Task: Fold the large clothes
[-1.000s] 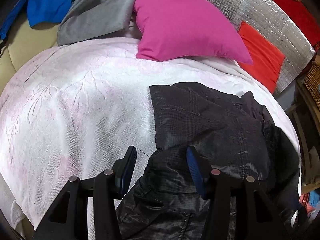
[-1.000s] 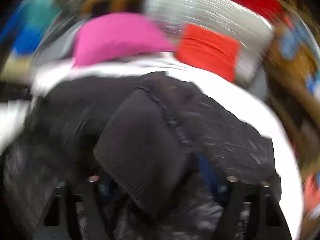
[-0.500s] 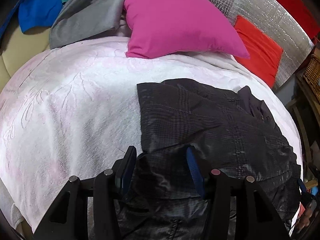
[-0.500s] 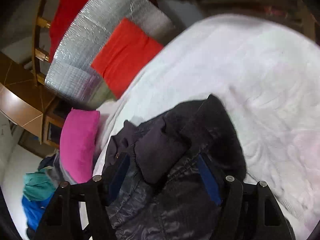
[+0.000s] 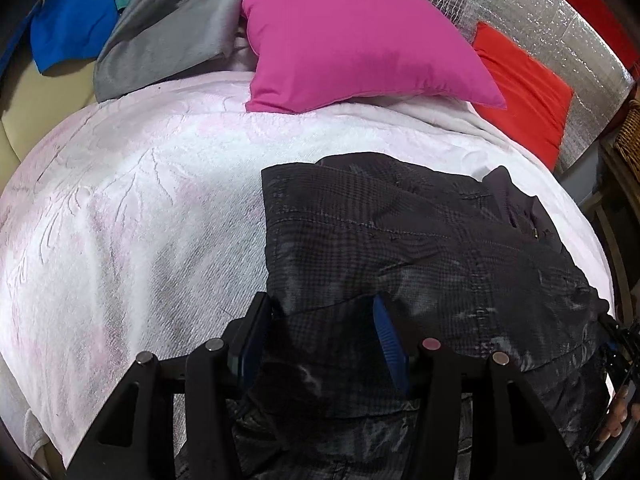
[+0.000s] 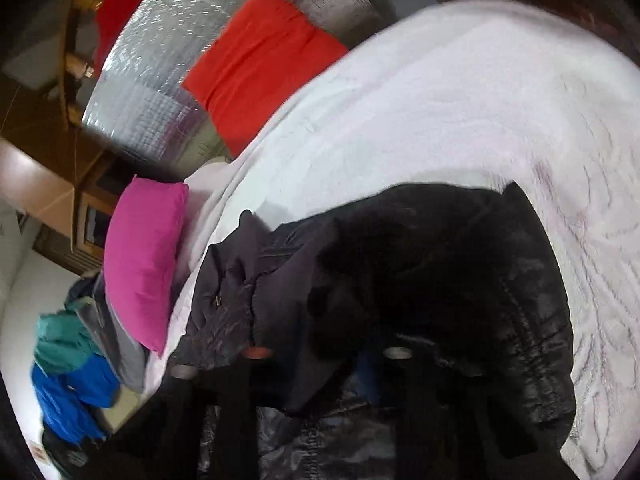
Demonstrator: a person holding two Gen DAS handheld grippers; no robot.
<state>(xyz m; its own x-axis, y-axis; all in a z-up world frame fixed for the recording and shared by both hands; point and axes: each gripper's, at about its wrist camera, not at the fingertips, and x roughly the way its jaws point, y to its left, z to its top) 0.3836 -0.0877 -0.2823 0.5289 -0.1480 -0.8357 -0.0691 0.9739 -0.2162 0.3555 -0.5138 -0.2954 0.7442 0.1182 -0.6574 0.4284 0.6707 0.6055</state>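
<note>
A black quilted jacket lies spread on the white bedspread, its collar at the far right. My left gripper is at the jacket's near left corner, and a thick fold of the hem fills the gap between its blue pads. In the right wrist view the jacket bunches over my right gripper. Its fingers stand close together, buried in the dark fabric, with only a sliver of blue pad showing. That gripper and a person's hand show at the right edge of the left wrist view.
A pink pillow and a red cushion lie at the head of the bed, against a silver foil panel. Grey, blue and green clothes are piled at the far left. A wicker basket stands off the right side.
The right gripper swung sideways and rolled, then its jaws closed into the jacket's fabric. The jacket now lies flatter and wider toward the right. The left gripper kept its hold and shifted slightly.
</note>
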